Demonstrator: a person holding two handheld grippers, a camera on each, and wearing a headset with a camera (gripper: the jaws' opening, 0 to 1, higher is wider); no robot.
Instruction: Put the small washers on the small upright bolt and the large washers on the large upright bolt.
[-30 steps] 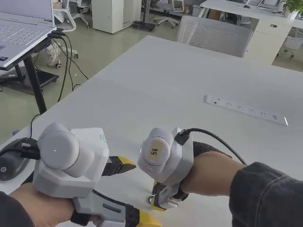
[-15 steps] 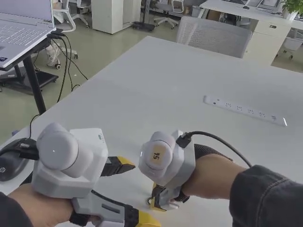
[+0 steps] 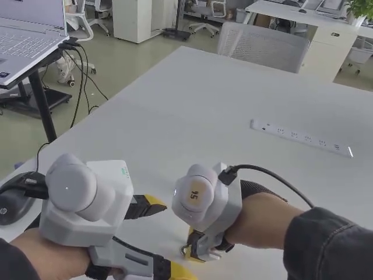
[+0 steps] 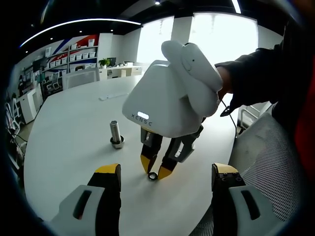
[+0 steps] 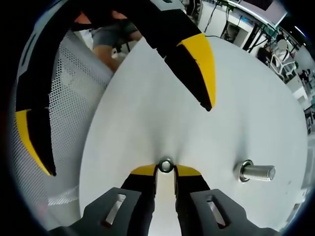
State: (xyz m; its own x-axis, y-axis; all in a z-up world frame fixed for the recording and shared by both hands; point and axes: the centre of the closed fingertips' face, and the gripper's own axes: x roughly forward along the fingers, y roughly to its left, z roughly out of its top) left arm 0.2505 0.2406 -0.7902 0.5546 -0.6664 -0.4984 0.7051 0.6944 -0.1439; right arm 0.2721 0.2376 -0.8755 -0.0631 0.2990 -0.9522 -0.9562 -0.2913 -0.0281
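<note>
A round yellow sticker [image 3: 194, 196] on the domed top of the right gripper [image 3: 192, 252] carries a two-digit number, apparently 56. In the left gripper view, that gripper's white housing [image 4: 170, 93] bears small grey lettering [image 4: 140, 118], roughly "XENSE".

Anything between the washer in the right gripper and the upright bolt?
Nothing visible. The right gripper pinches the washer down on the table, and bare tabletop lies between it and the upright bolt standing off to one side.

Table [image 3: 204, 116]: bolt [image 4: 116, 133], power strip [image 3: 302, 137], maybe washer [image 5: 166, 165]
</note>
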